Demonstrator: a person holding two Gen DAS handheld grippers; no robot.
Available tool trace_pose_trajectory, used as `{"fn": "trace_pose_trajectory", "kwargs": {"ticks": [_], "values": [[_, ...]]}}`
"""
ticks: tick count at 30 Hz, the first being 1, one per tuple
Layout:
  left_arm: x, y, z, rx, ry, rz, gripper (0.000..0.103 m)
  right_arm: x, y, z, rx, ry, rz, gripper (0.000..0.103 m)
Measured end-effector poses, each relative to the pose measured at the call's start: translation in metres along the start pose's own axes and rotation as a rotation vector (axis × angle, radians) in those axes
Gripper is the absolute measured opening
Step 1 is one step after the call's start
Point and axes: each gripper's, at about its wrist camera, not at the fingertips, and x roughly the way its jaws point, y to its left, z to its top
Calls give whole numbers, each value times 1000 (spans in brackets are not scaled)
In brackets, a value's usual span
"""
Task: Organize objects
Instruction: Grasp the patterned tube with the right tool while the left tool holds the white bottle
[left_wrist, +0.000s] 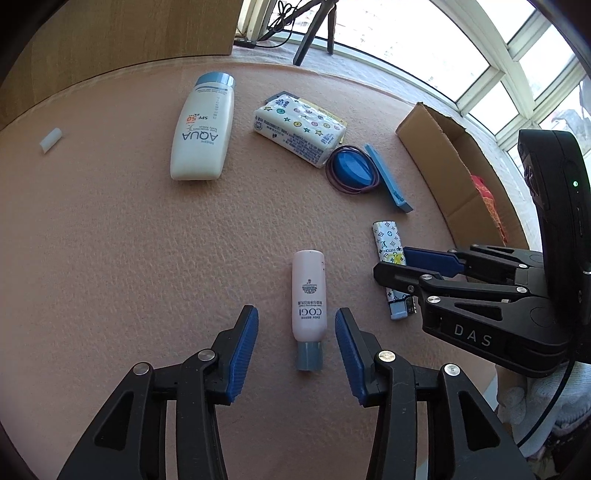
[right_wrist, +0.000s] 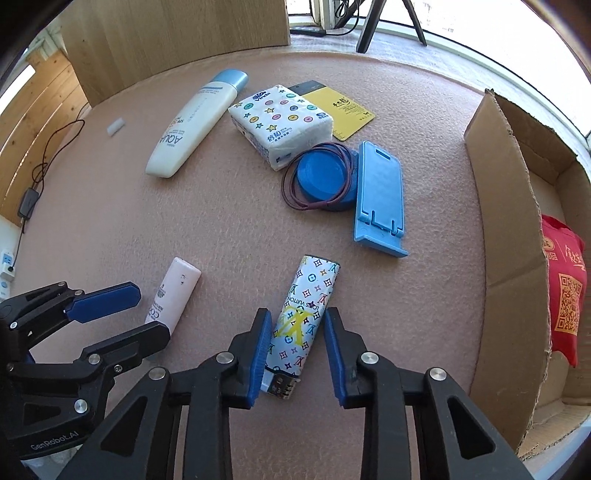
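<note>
A pink COGI tube with a grey cap lies on the pink felt mat, cap toward me. My left gripper is open and low, with one finger on each side of the tube and a gap on both sides. A patterned lighter lies between the blue pads of my open right gripper. Its left pad is close against the lighter and its right pad stands clear. Seen from the right wrist, the left gripper straddles the tube. Seen from the left wrist, the right gripper straddles the lighter.
A white AQUA sunscreen bottle, a tissue pack, a yellow card, a blue round lid ringed by a purple band and a blue phone stand lie farther back. An open cardboard box at the right holds a red bag.
</note>
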Motion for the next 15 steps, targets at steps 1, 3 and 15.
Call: {"fn": "trace_pose_trajectory", "kwargs": {"ticks": [1, 3, 15], "values": [[2, -1, 0, 4, 5, 2, 47, 0, -3, -1, 1, 3, -4, 24], [5, -5, 0, 14, 6, 11, 47, -1, -8, -2, 11, 5, -7, 23], [11, 5, 9, -36, -21, 7, 22, -7, -22, -7, 50, -25, 18, 21]]}}
